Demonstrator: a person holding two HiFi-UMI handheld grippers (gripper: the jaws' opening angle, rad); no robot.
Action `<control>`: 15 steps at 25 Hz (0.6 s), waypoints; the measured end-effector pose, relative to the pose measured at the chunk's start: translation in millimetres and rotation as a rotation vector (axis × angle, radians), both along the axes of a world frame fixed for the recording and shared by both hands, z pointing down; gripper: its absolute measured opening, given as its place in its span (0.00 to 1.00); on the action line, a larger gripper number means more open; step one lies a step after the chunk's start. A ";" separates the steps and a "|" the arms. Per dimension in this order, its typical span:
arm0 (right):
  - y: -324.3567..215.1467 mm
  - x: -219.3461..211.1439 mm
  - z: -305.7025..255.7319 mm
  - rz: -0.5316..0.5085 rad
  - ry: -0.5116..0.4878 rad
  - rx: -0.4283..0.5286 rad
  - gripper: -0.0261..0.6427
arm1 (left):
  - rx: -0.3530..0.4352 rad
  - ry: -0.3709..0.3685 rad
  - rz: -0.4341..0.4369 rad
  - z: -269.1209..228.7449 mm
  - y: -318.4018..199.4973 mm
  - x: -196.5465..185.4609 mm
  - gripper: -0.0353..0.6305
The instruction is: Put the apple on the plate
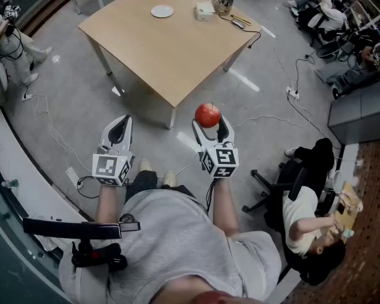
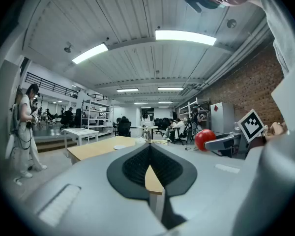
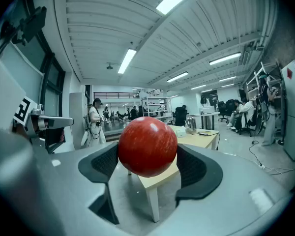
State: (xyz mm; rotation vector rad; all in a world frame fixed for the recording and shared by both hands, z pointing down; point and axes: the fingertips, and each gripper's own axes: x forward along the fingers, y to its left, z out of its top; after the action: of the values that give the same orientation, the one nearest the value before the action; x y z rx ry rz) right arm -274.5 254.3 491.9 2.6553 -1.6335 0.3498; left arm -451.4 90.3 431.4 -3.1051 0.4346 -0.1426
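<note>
Right hand-held gripper: jaws set wide and closed on the red apple, both dark pads against its sides. The apple sits at the jaw tips, clear of the floor and short of the desk.

Left hand-held gripper: jaws drawn together, with only a thin slit between the pads and nothing in them. It is just beside the right one, about level with it.

Both forearms reach forward from the body, and the grippers point ahead toward the desk over the grey floor.

On the desk, toward its far edge, lies a small white plate, its face bare. It is well apart from the apple. To the plate's right stand a white box and a shiny metal kettle, near each other.
</note>
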 end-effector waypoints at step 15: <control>61.0 26.7 -35.1 0.138 0.054 0.011 0.60 | 0.005 0.000 0.103 -25.9 30.9 42.5 0.08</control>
State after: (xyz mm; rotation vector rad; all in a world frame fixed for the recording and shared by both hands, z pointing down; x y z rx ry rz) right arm -247.8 315.3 456.8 2.7669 -1.4459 0.2680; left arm -408.9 121.2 405.5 -3.1135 0.2741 -0.1402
